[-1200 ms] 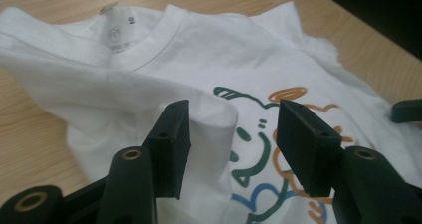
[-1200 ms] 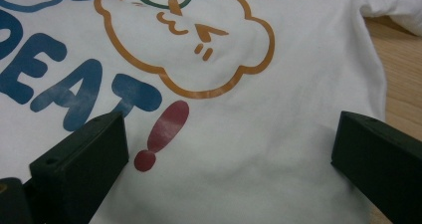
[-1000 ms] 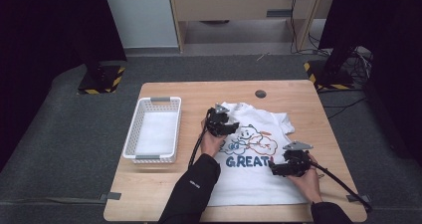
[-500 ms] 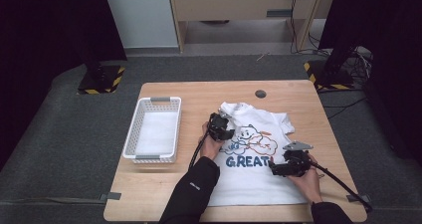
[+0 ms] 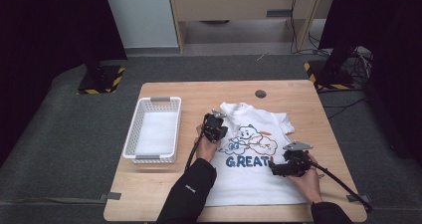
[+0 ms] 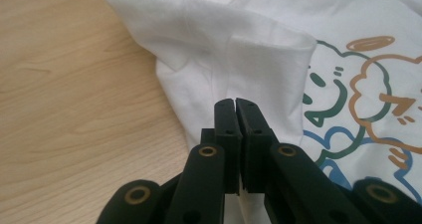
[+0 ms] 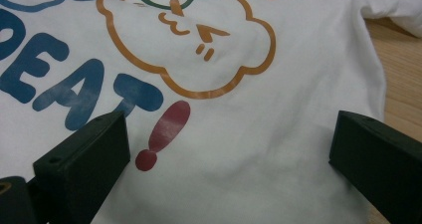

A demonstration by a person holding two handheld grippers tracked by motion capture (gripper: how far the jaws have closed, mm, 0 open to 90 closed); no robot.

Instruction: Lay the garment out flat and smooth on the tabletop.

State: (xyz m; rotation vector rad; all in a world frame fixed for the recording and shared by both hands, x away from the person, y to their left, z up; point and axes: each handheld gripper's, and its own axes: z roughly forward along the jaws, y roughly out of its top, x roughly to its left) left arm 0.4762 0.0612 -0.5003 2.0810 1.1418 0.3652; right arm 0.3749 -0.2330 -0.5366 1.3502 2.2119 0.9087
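A white T-shirt (image 5: 249, 174) with a cartoon print and the word GREAT lies flat on the wooden table (image 5: 159, 194). My left gripper (image 5: 215, 129) is at the shirt's left sleeve. Its jaws have just been closing and now stand shut (image 6: 235, 104), pinching a fold of the white fabric (image 6: 234, 50), whose creases run to the tips. My right gripper (image 5: 276, 170) rests low over the shirt's right side, open (image 7: 229, 129), with the red exclamation mark and flat cloth (image 7: 278, 154) between its wide-apart jaws.
A white plastic basket (image 5: 130, 134) stands on the table left of the shirt. A small dark round mark (image 5: 260, 93) lies near the table's far edge. Bare wood (image 6: 74, 109) runs beside the sleeve. Cables trail from both grippers toward the table's near edge.
The left gripper has shifted slightly toward the person at the shirt's left sleeve. The right gripper has not moved.
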